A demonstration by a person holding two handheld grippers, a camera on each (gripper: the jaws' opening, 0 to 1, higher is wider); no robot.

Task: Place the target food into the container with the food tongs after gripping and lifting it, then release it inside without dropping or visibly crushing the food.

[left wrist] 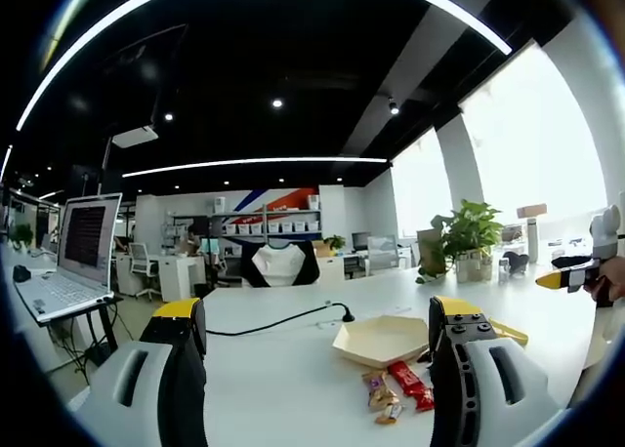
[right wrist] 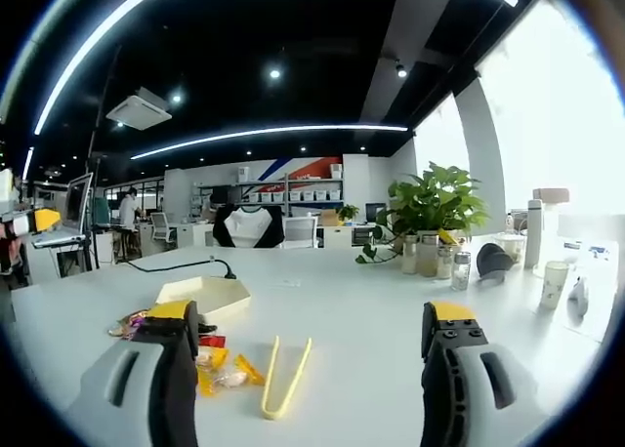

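The left tool [left wrist: 317, 369], jaws apart and empty, hovers over a white desk [left wrist: 283, 379]. Ahead sits a pale hexagonal paper tray [left wrist: 381, 340], with small wrapped snacks [left wrist: 395, 390] just beside it. A black cable [left wrist: 278, 320] crosses the desk.

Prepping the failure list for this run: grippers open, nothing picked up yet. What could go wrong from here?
1. The yellow plastic food tongs lie flat on the white table; a slim, low tool may slip from the right gripper as its fingers close.
2. The wrapped snacks sit bunched together, so the tongs could catch two or crush one.
3. The shallow pale hexagonal container has low walls; food released off-centre may slide out.
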